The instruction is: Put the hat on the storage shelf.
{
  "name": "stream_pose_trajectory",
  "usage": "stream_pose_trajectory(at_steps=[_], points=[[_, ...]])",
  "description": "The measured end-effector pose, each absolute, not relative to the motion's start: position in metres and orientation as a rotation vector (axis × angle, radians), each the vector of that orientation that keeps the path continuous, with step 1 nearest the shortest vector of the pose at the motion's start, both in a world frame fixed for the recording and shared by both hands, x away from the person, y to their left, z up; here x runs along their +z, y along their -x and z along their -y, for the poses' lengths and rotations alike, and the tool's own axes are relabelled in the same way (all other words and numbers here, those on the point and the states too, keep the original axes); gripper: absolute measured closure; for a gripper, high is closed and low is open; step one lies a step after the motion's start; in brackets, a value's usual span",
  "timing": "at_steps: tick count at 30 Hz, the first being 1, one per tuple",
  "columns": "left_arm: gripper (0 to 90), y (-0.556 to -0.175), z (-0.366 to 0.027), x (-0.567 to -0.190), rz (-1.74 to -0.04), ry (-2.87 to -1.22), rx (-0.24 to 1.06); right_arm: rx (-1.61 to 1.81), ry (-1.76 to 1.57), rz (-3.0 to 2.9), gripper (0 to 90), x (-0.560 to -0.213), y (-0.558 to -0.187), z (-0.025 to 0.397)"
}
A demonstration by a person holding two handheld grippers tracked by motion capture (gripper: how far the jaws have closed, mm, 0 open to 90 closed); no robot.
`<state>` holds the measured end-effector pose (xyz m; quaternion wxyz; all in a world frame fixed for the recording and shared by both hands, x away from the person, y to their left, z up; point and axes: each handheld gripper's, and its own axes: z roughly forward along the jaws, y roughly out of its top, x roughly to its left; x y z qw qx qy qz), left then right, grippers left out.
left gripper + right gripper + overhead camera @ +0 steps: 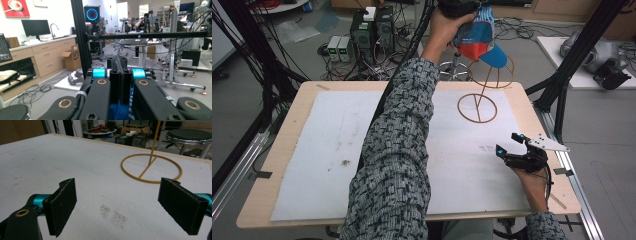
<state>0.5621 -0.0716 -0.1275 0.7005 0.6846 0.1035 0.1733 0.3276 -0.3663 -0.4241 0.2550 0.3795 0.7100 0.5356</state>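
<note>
A blue, red and white cap (477,37) hangs above the far side of the table, over a gold wire stand (477,107) with a ring base and a slanted stem. My left gripper (457,7) is raised high over the stand. In the left gripper view its jaws (119,62) are pressed together, with blue cap fabric (120,112) showing just beneath them. My right gripper (512,143) rests low near the table's right edge, open, with nothing between its fingers. The right gripper view looks between the spread gripper (117,195) toward the stand's ring base (151,167).
A white mat (337,150) covers most of the wooden table (277,150). A stool (190,135) and computer boxes (372,30) with cables stand on the floor beyond the far edge. Black frame posts (562,85) rise at the right.
</note>
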Motion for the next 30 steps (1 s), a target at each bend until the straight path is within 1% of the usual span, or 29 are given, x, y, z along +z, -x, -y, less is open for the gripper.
stream_pose_trajectory(at_steps=[5, 9, 20, 30], points=[[89.4, -0.564, 0.077, -0.133, -0.230, -1.548, 0.384, 1.451, -1.030, -1.933, 14.7, -0.424, -0.328, 0.366], [89.4, -0.567, 0.081, -0.140, -0.236, -1.600, 0.384, 1.450, -1.032, -1.934, 14.7, -0.424, -0.328, 0.366], [89.4, -0.575, 0.088, -0.157, -0.255, -1.690, 0.349, 1.449, -1.032, -1.939, 15.1, -0.425, -0.329, 0.366], [89.4, -0.579, 0.099, -0.168, -0.252, -1.744, 0.344, 1.453, -1.034, -1.946, 15.2, -0.425, -0.329, 0.366]])
